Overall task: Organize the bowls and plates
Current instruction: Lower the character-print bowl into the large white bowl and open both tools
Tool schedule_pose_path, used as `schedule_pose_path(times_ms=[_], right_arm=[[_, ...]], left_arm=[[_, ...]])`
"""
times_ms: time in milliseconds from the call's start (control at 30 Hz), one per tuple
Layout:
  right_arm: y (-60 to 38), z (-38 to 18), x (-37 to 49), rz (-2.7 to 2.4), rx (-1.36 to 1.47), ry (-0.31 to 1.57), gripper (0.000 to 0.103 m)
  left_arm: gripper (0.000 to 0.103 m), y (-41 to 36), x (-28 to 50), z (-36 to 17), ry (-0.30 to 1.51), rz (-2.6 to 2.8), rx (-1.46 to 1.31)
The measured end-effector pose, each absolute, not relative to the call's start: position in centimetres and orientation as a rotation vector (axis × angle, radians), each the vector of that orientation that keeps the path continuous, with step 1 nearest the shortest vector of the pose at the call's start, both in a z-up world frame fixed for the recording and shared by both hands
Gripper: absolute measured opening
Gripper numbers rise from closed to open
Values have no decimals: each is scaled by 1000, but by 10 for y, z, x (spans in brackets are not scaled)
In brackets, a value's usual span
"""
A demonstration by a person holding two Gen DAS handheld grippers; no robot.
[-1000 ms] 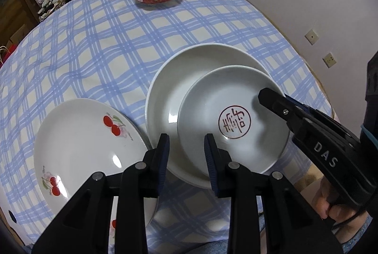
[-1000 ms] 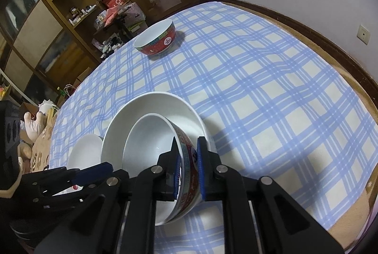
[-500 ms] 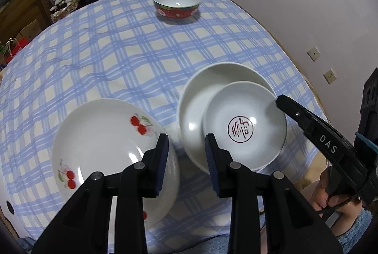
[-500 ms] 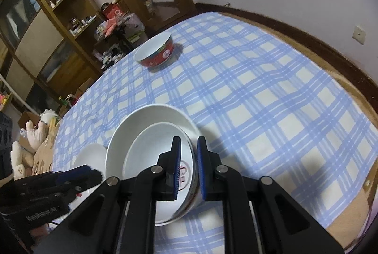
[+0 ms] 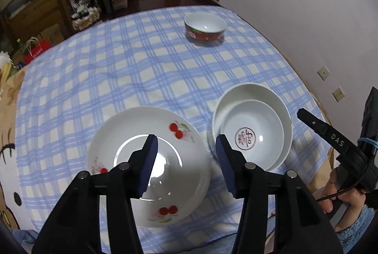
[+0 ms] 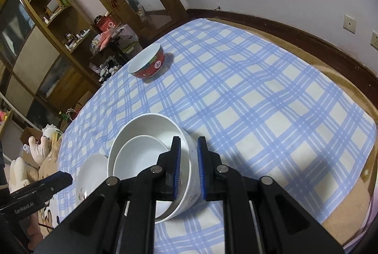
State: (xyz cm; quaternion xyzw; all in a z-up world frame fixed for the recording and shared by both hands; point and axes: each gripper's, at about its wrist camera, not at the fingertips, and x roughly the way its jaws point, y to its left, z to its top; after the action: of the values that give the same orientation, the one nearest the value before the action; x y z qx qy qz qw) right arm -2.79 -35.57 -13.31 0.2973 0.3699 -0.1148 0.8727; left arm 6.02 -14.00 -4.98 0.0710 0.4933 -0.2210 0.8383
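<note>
I am opening my right claw [image 6: 189, 168], apparently freeing the nested bowls [image 6: 151, 159]; my left claw [image 5: 185, 165] is spreading, empty, above the cherry plate [image 5: 174, 135].

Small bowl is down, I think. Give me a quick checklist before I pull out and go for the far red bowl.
1. Small bowl sits inside the large white bowl: ok.
2. Right gripper clear of the bowls: not ok. Its fingers are opening, but the large bowl's wall is between them.
3. Left gripper empty: ok. Its fingers are opening and hold nothing, above the cherry plate.
4. Red bowl upright and alone: ok.
5. Tablecloth between the stack and the red bowl free of things: ok.
</note>
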Motion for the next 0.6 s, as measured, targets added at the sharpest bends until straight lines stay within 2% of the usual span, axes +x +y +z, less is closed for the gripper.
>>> schedule_pose_path(times_ms=[67,167,267,533,600], right_arm=[[-355,-128,-32,-242,610,756,35],[-351,-121,-37,-241,592,731,40],[-348,-114,-42,-244,571,708,57],[-342,-99,-49,-236,531,655,66],[-341,-96,-49,-240,523,639,76]], left_arm=[[54,-136,59,-46,1024,-454,156],[55,-129,58,-43,1012,-437,143],[56,-124,58,-41,1008,-429,131],[71,-119,56,-30,969,-421,121],[77,-119,56,-28,957,-423,115]])
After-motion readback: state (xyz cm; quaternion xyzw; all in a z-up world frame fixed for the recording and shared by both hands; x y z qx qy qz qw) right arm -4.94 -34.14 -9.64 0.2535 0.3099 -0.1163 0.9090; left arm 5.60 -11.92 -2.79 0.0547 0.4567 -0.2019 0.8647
